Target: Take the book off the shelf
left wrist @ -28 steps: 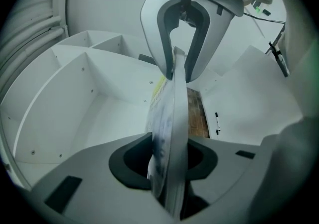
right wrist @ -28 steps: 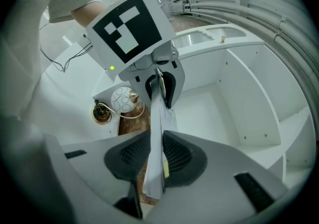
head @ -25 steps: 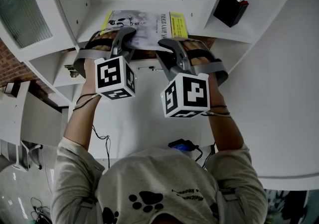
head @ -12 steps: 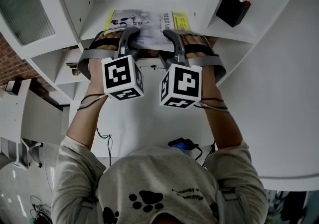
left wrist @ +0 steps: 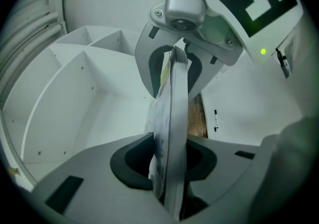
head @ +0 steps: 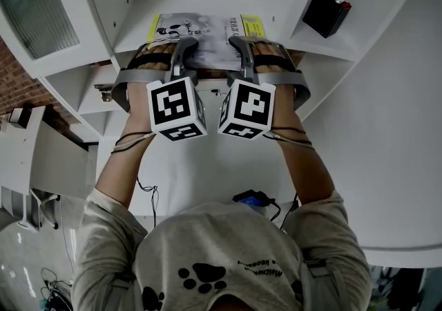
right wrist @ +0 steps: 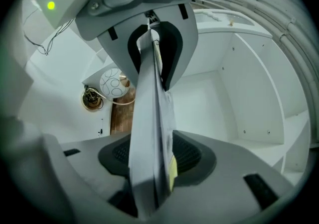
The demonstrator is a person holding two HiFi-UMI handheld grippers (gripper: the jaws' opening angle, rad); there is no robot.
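Note:
A thin book (head: 207, 30) with a white illustrated cover and yellow edge strips lies flat on a white shelf (head: 131, 33). Its near edge sticks out toward me. My left gripper (head: 185, 45) is shut on that edge at the left; in the left gripper view the book (left wrist: 172, 133) runs pinched between the pads of my left gripper (left wrist: 169, 170). My right gripper (head: 238, 45) straddles the same edge just to the right. Its jaws have just been closing, with the book (right wrist: 149, 133) between them and gaps beside it at my right gripper (right wrist: 152, 166).
A black box (head: 326, 12) sits in the shelf compartment to the upper right. A ribbed-glass cabinet door (head: 34, 16) stands at the left. White dividers wall in the book's compartment. A blue device with cables (head: 252, 200) lies on the white desk below.
The right gripper slid left along the book's edge, ending close beside the left gripper, and both reach a little deeper over the book. The book stays on the shelf.

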